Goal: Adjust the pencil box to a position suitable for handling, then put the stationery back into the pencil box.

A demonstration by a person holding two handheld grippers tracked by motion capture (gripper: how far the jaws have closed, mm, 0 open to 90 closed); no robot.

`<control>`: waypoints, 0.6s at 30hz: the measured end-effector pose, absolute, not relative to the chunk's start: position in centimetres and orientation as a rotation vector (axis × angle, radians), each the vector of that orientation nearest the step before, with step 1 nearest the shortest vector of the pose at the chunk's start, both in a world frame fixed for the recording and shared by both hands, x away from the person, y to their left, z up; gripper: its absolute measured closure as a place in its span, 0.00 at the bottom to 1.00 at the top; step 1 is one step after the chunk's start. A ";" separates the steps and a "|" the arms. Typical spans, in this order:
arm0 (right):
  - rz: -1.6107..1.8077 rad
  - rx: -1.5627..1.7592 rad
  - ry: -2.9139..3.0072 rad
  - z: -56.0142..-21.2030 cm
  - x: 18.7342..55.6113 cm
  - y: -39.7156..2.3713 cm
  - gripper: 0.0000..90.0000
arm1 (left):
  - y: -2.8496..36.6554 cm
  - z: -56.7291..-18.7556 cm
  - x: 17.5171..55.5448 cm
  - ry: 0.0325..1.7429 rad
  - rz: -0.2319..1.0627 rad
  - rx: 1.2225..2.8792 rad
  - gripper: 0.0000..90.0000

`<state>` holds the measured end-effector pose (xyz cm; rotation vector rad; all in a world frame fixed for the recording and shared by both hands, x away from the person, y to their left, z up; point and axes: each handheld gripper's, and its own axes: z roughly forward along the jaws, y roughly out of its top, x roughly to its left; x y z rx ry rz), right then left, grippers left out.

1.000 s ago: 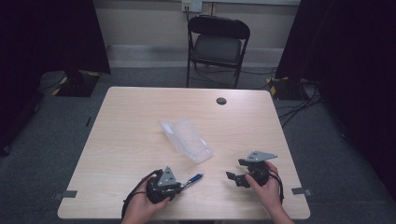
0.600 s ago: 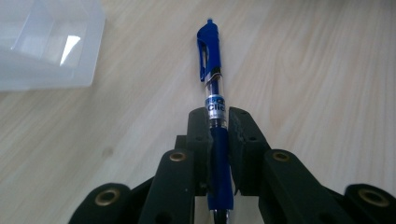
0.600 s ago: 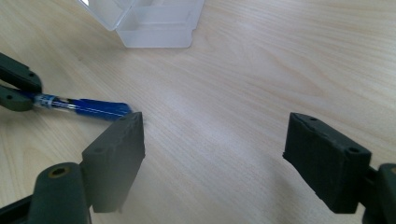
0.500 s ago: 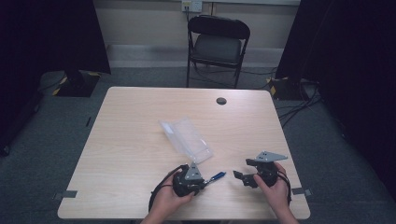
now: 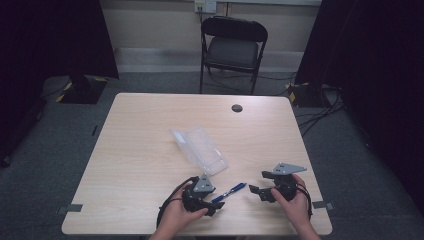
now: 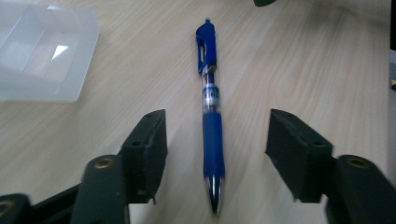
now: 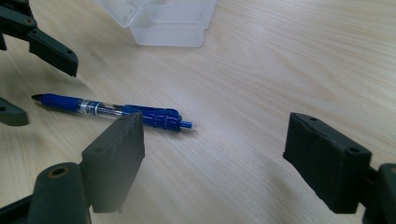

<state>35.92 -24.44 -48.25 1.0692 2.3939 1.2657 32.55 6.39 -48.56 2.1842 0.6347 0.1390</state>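
A blue click pen (image 5: 229, 191) lies flat on the wooden table near its front edge. In the left gripper view the pen (image 6: 211, 107) runs straight away between the two black jaws, tip nearest the camera. My left gripper (image 5: 216, 204) (image 6: 217, 135) is open, its jaws either side of the pen without touching it. My right gripper (image 5: 256, 192) (image 7: 215, 140) is open just right of the pen (image 7: 107, 110), with nothing between its jaws. A clear plastic case (image 5: 200, 150) (image 6: 42, 56) (image 7: 168, 18) lies open behind the pen.
A black folding chair (image 5: 232, 45) stands beyond the table's far edge. A dark round grommet (image 5: 237, 108) sits at the table's far right. Both hands rest close to the front edge (image 5: 200, 233). Cables (image 5: 320, 107) trail on the floor at right.
My left gripper moved right along the front edge with the pen at its jaws. The jaws now stand open and the pen lies on the table. The right gripper shifted slightly right.
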 end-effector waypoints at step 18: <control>1.312 0.933 2.456 -48.1 35.8 -22.6 0.21 | 15.5 -49.2 31.9 0.796 0.262 2.124 0.27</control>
